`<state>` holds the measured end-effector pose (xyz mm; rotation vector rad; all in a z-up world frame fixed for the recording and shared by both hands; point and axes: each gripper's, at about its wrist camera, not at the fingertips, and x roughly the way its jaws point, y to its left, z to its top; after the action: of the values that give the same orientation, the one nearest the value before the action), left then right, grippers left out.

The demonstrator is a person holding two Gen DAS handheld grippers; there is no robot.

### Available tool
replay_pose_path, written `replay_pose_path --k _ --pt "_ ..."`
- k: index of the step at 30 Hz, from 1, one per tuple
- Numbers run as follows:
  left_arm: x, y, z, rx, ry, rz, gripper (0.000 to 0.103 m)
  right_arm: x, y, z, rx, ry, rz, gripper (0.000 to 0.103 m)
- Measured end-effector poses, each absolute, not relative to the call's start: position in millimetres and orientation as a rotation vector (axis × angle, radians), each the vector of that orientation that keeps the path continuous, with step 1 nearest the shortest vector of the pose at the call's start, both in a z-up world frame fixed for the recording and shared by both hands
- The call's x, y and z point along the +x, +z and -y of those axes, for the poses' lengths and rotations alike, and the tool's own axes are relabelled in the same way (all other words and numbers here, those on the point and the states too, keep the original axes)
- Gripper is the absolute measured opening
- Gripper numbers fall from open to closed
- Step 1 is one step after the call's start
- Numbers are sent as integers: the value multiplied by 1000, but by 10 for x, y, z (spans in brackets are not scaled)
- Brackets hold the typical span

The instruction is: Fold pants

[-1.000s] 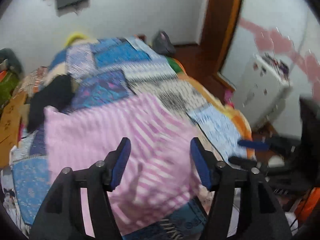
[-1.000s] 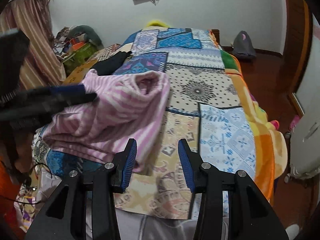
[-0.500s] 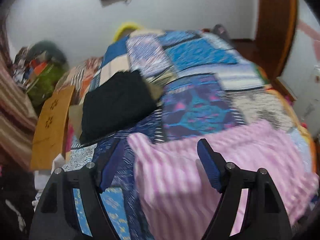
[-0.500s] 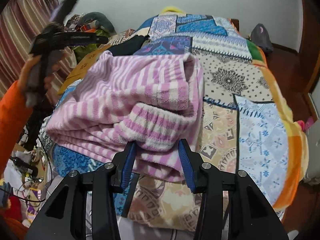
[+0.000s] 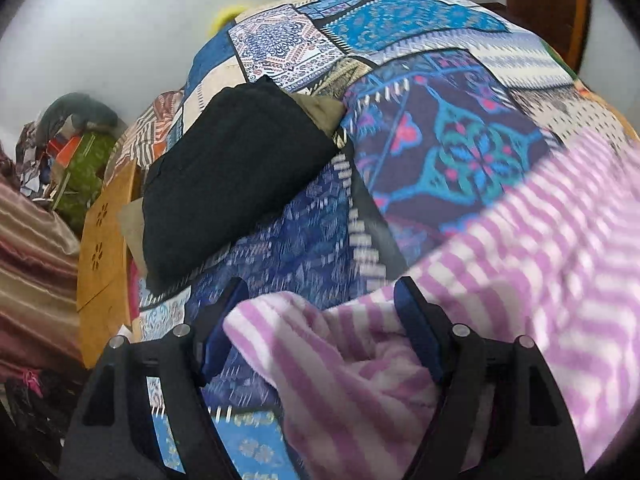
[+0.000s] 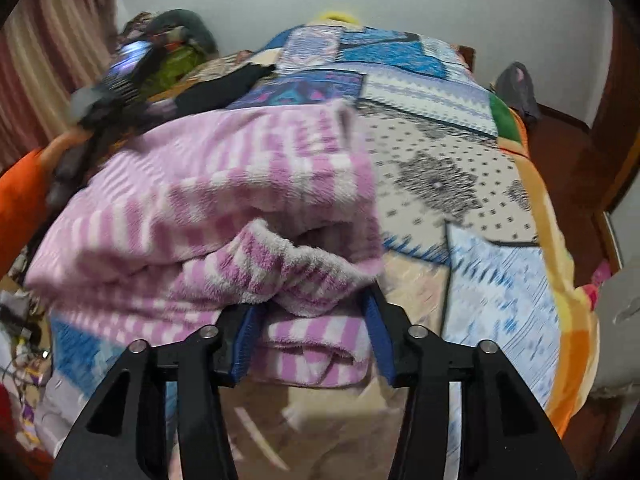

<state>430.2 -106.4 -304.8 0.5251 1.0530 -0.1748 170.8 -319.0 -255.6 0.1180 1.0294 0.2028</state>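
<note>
Softly bunched, fleecy pink-striped pants [image 6: 224, 184] lie on patchwork bedspread [image 6: 460, 184]

Both views are fisheye, looking steeply down along each gripper's fingers from the near end of the bed [image 5: 452, 128] toward the far wall. Left wrist view sits close over the striped pants' [image 5: 520, 280] left edge, angled toward the bedside clutter. Right wrist view hangs close at their near right corner. Shared: pants [image 6: 208, 200], patchwork bedspread, black folded garment [image 5: 232, 168], probably the same yellow thing at the head.
</note>
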Motion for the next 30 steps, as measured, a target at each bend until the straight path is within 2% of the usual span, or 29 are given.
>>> replay_pose_path --k 7,16,24,30 --pt "3719 -2960 718 417 -240 -1136 75 2072 -2600 3488 149 85 -1046 46" --pt "2780 -2847 528 240 -279 -1158 75 1600 -2306 3632 193 57 -1007 48" --pt "2154 -2705 690 140 -293 -1101 74 1238 -1984 3533 152 87 -945 48" --pt "2123 -2318 676 136 -267 -1027 74 1128 -1986 3344 150 147 -936 48"
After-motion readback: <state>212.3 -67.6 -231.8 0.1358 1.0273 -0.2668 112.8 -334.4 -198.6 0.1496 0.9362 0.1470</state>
